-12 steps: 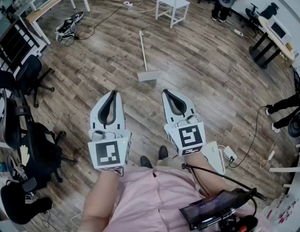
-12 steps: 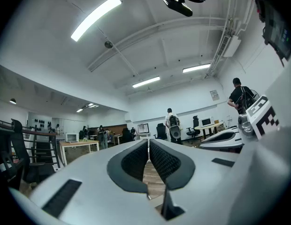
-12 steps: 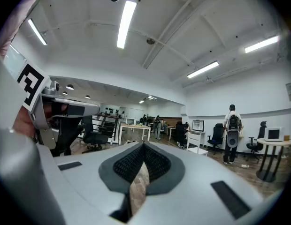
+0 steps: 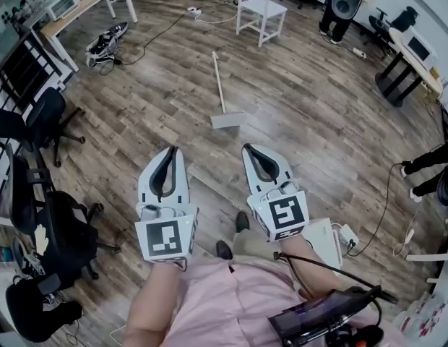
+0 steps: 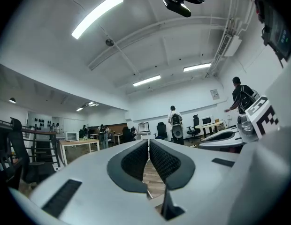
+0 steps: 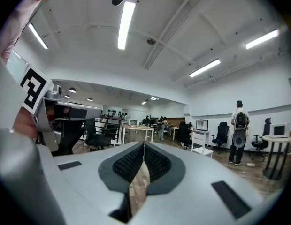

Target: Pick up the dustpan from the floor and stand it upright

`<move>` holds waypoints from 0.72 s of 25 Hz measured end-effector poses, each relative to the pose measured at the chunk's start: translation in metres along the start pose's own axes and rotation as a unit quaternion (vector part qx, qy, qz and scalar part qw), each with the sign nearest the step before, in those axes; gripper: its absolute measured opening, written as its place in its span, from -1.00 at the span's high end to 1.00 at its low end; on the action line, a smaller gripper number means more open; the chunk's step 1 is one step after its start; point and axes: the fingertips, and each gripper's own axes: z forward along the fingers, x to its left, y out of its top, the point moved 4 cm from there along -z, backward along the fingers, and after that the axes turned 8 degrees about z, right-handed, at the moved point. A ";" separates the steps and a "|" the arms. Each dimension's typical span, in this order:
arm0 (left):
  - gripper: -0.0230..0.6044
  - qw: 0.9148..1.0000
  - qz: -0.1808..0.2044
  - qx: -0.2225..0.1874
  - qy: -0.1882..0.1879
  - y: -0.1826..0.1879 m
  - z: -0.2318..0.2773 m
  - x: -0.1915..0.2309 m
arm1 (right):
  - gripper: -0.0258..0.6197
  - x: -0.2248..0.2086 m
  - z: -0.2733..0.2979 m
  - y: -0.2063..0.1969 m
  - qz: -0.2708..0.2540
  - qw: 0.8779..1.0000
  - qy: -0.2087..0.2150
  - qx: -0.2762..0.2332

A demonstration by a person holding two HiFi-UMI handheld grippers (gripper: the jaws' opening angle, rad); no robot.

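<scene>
wooden floor (image 4: 318,129) spreads ahead, the dustpan (image 4: 229,120) lying flat mid-floor, well apart from you. your left tongs (image 4: 170,154) and right tongs (image 4: 250,150) are both pressed together, empty. step in, open one, grip its handle (image 4: 219,82) low.

Bright ceiling strip lights, fisheye-warped edges

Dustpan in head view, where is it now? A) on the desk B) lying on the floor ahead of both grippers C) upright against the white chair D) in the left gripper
B: the dustpan lies flat on the wood floor, beyond the left gripper and right gripper, both shut on nothing.
</scene>
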 end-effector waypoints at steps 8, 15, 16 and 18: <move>0.86 1.000 0.006 0.018 0.006 -0.028 0.037 0.029 | 0.79 -0.020 0.053 -0.008 -0.008 1.000 -0.006 0.000; 0.86 0.999 0.009 0.041 0.005 -0.062 0.111 0.047 | 0.31 -0.067 0.133 -0.020 0.005 1.000 -0.007 0.009; 0.86 0.999 0.009 0.043 0.004 -0.066 0.125 0.049 | 0.31 -0.076 0.148 -0.021 0.007 1.000 -0.009 0.013; 0.86 0.999 0.007 0.052 0.001 -0.075 0.155 0.056 | 0.31 -0.095 0.177 -0.023 0.011 1.000 -0.013 0.022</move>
